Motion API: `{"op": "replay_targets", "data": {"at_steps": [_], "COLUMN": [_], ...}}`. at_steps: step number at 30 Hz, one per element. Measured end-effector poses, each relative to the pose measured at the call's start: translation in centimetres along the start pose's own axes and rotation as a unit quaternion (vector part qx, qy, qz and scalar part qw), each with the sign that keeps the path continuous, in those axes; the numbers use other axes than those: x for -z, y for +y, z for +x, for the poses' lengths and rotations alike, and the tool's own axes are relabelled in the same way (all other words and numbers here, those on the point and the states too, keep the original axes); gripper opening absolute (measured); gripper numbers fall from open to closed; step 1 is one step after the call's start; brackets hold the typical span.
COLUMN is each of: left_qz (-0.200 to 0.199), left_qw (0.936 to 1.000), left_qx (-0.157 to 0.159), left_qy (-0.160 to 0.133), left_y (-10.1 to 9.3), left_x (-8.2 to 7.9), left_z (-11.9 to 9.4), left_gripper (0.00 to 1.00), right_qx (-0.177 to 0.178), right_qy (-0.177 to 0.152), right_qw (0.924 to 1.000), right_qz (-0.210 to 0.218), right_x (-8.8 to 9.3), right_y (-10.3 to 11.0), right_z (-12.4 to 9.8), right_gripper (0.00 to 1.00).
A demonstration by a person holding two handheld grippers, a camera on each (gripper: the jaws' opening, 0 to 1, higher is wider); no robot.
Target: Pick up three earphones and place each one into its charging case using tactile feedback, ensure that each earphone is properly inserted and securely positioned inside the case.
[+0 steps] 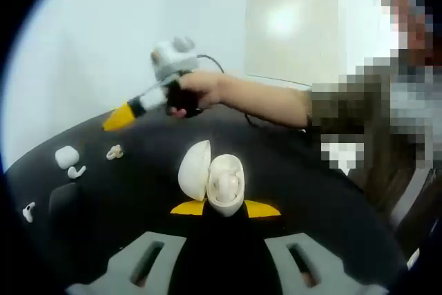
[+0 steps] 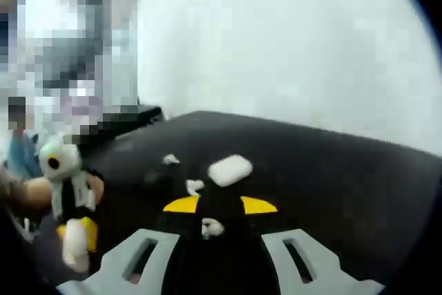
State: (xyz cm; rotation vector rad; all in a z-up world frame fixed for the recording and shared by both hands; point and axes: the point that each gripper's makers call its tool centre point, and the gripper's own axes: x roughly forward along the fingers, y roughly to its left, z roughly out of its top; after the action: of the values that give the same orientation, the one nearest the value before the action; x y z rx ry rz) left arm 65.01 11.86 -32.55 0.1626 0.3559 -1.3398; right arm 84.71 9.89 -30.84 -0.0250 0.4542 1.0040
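Left gripper view: one left gripper [image 1: 224, 206], yellow-tipped jaws closed on one open white case [image 1: 214, 183]; the case's lid stands swung to the left, and a pale earphone seems to sit in its cradle, though detail is soft. One black table [image 1: 331, 198] carries the loose items. To the left lie one closed white case [image 1: 66, 157], one stemmed earphone [image 1: 76, 171] just beside it, one small earphone [image 1: 114, 151] a little to its right, and one further earphone [image 1: 28, 212] near the table's left edge: three loose earphones and two cases counted in this view. One right gripper [image 1: 119, 119] is held above the far side of the table by a hand [image 1: 200, 91]; its yellow tip points left, and whether its jaws are apart or together cannot be told. One pale panel [image 1: 293, 29] leans on the white wall behind. Right gripper view: the right gripper [image 2: 219, 206], yellow tips set apart with nothing between them, hovers over the table [image 2: 359, 184]. One earphone [image 2: 210, 226] lies below the tips, between the grey jaw bases; one earphone [image 2: 194, 186] lies just beyond the tips; one small earphone [image 2: 170, 160] lies farther off to the left; the closed case [image 2: 230, 169] lies just right of the middle earphone. The left gripper [image 2: 74, 236] enters at lower left, blurred, with something white at its yellow tips.
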Motion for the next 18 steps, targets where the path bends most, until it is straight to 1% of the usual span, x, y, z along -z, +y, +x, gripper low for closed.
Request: {"op": "replay_targets", "data": {"at_steps": [1,2,3,4,5,7,8,10,11,13,16,18], "left_qz": [0.0,0.0,0.0,0.0,0.0,0.0,0.0,0.0,0.0,0.0,0.0,0.0], "left_qw": [1.0,1.0,1.0,1.0,1.0,1.0,1.0,1.0,1.0,1.0,1.0,1.0], "left_qx": [0.0,0.0,0.0,0.0,0.0,0.0,0.0,0.001,0.001,0.001,0.0,0.0], "left_qy": [0.0,0.0,0.0,0.0,0.0,0.0,0.0,0.0,0.0,0.0,0.0,0.0], "left_y": [0.0,0.0,0.0,0.0,0.0,0.0,0.0,0.0,0.0,0.0,0.0,0.0], "left_x": [0.0,0.0,0.0,0.0,0.0,0.0,0.0,0.0,0.0,0.0,0.0,0.0], "left_z": [0.0,0.0,0.0,0.0,0.0,0.0,0.0,0.0,0.0,0.0,0.0,0.0], "left_gripper": [0.16,0.16,0.16,0.16,0.16,0.16,0.16,0.16,0.16,0.16,0.16,0.16], "right_qx": [-0.001,0.001,0.005,0.005,0.005,0.011,0.015,0.014,0.013,0.006,0.004,-0.001], "right_qy": [0.008,0.012,0.018,-0.005,0.001,0.003,0.01,0.017,0.016,0.007,0.007,0.013], "right_qw": [1.0,0.9999,0.9997,0.9999,0.9998,0.9991,0.9982,0.9969,0.9963,0.9968,0.9963,0.9944], "right_qz": [0.005,0.001,-0.015,-0.015,-0.018,-0.041,-0.057,-0.076,-0.083,-0.08,-0.086,-0.105], "right_x": [0.4,0.8,1.1,0.4,0.7,0.7,1.0,1.4,1.8,2.1,2.7,3.0], "right_y": [-0.2,-0.3,-0.7,-0.7,-0.5,-0.5,-0.4,0.0,0.5,0.9,1.3,1.7], "right_z": [0.3,0.7,0.8,0.7,0.6,-0.1,-0.7,-1.4,-1.9,-2.8,-3.5,-3.8], "right_gripper": [0.23,0.23,0.23,0.23,0.23,0.23,0.23,0.23,0.23,0.23,0.23,0.23]}}
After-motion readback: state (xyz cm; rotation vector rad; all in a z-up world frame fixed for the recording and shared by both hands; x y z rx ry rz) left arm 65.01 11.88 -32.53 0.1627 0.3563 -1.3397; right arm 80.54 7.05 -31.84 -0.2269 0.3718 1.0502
